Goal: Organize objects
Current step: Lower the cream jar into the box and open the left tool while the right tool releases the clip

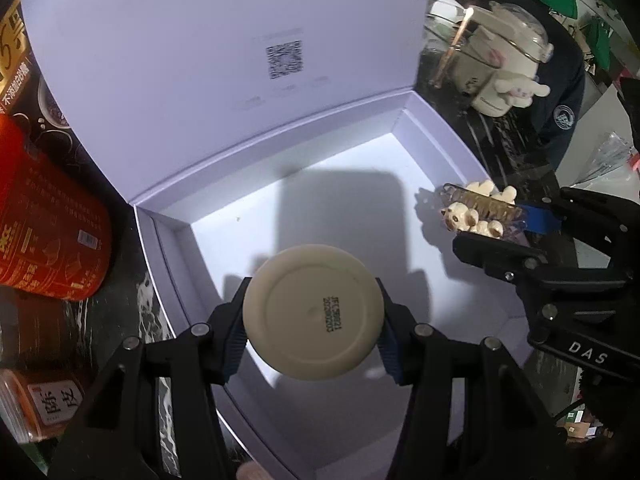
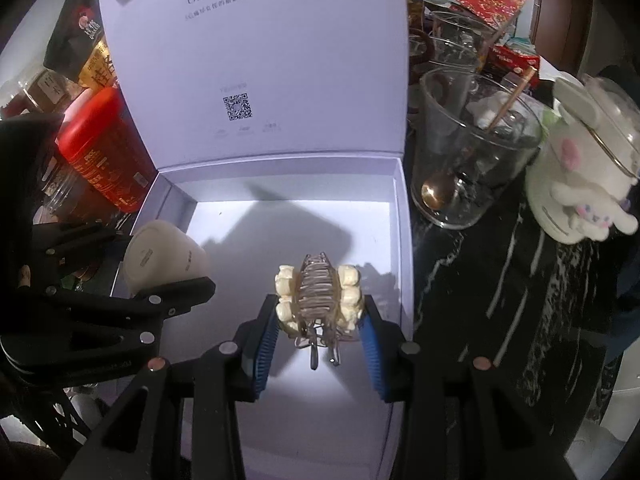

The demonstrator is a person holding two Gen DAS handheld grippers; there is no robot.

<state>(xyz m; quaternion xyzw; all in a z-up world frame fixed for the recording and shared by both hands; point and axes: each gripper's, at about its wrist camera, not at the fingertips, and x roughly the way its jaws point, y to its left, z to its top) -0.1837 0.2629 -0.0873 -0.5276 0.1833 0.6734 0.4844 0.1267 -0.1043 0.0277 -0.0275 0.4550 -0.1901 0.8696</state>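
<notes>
My left gripper [image 1: 312, 322] clamps a cream round plastic jar [image 1: 313, 311], my right gripper [image 2: 319, 326] a clear flower-trimmed hair claw [image 2: 319, 294], over the open white cardboard box [image 2: 404, 240].

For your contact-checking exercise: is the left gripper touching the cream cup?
Touching. The left wrist view shows the left gripper with both pads pressed against the cream cup's sides.

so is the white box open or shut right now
Open: the white box's lid stands upright behind its tray, printed inside face showing, and the bare floor is in view.
</notes>
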